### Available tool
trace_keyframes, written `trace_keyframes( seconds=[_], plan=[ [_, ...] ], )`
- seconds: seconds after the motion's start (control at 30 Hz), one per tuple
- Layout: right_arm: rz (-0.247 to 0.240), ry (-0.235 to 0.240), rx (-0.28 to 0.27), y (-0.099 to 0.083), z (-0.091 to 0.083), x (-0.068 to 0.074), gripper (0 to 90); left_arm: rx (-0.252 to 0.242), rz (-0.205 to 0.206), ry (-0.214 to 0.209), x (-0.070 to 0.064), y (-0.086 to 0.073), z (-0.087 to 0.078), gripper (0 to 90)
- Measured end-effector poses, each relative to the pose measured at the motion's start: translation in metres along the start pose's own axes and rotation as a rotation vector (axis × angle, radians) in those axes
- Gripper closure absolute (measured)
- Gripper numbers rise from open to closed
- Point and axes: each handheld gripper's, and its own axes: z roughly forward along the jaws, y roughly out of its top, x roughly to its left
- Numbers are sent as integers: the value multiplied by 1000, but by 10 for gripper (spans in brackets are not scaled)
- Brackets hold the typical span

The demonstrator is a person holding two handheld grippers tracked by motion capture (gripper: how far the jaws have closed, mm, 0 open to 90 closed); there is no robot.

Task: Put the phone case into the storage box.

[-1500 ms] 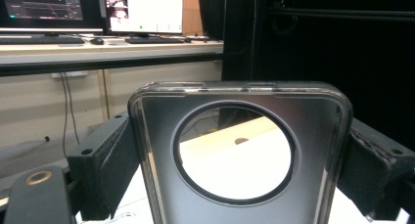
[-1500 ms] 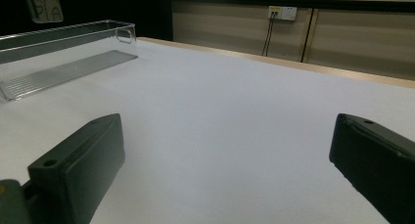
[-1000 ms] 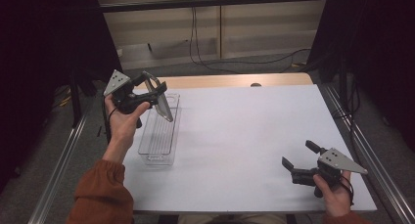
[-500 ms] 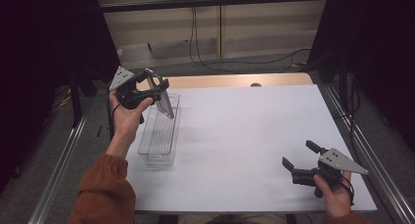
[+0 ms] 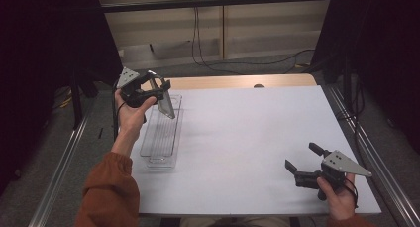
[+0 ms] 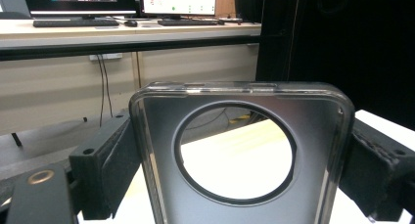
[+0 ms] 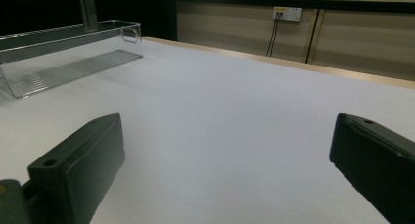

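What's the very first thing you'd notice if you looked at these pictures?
Probably the clear phone case with a big round hole, squeezed between the jaws of the left gripper, held up in the air above a see-through tray at the left side of the white table. Then the right gripper near the front right corner, its jaws wide apart and holding nothing.

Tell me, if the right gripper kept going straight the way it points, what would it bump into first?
Probably nothing soon: the open right gripper points across bare white table. The clear tray sits off to one side, seemingly outside its line.
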Motion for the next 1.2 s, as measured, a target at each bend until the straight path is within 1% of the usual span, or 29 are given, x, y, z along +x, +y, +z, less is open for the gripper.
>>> trace_keyframes(
  seconds=[0.03,0.17,0.2,0.27,0.3,0.33,0.47,0.5,0.53,0.63,0.67,0.7,0.97,1.03,1.1,1.13,1.2],
  plan=[
    [1,1,1,0,0,0,0,7,9,1,1,0,1,121],
    [2,1,3,0,0,0,0,12,10,17,4,-2,7,121],
    [1,1,1,0,0,0,0,21,20,20,5,-2,8,121],
    [2,2,3,0,0,0,0,20,18,22,6,-2,11,121],
    [4,1,5,0,0,0,0,32,24,30,7,-2,11,121],
    [6,2,5,0,0,0,0,15,10,27,7,-3,13,121],
    [0,6,4,0,0,0,0,20,33,39,9,-3,17,121],
    [1,9,5,-1,0,0,0,20,41,35,9,-3,18,121],
    [-1,8,9,-1,0,0,0,17,36,27,8,-4,19,121],
    [0,9,10,-1,1,0,0,19,36,30,8,-6,23,121],
    [2,9,12,-1,0,0,0,30,42,34,9,-7,23,121],
    [1,9,11,-1,1,0,0,26,42,36,10,-8,25,121],
    [2,10,12,-1,1,0,0,47,28,76,18,-16,32,121],
    [2,13,13,-1,0,0,0,51,20,75,20,-19,34,121],
    [2,12,14,-1,0,0,0,61,24,91,22,-20,35,121],
    [2,12,14,-2,0,0,0,56,19,83,23,-22,36,121],
    [1,15,15,-2,0,0,0,61,17,88,24,-24,38,121]
  ],
)
